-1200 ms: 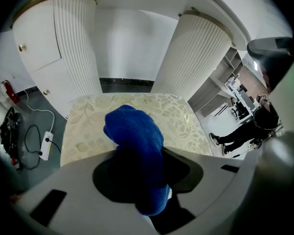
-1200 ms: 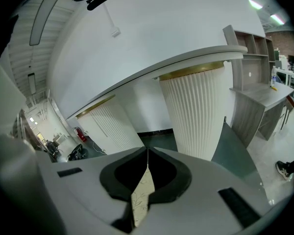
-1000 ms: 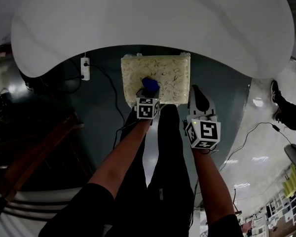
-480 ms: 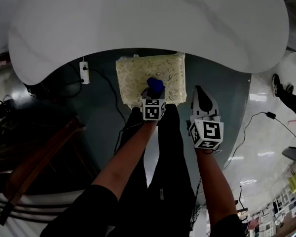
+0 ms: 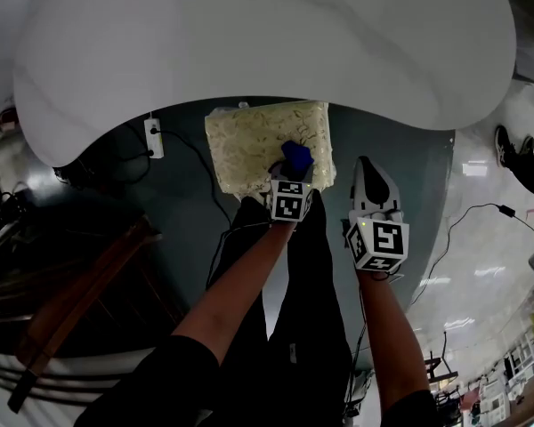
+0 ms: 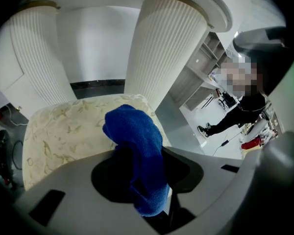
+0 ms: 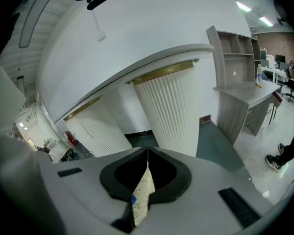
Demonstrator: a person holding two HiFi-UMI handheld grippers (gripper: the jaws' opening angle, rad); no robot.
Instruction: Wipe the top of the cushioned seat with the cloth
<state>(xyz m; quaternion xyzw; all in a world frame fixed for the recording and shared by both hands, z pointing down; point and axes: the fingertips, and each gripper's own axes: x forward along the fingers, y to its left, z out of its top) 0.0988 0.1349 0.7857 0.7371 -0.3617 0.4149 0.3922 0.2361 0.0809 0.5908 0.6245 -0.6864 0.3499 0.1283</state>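
Left gripper [image 5: 293, 174] clamps the blue cloth [image 5: 297, 156] over the cushioned seat's [image 5: 249, 140] right side for wiping; right gripper [image 5: 366, 172] closed, empty (parked clear, right of seat).

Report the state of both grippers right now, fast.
Left gripper: jaws shut on the blue cloth.
Right gripper: jaws together, holding nothing.

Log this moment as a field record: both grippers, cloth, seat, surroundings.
Left gripper: shut on the blue cloth, over the seat
Right gripper: jaws together, holding nothing, off the seat's right side
Blue cloth: bunched, at the seat top near its right edge
Cushioned seat: cream, patterned, far edge at the white table
Floor: dark, power strip left of the seat
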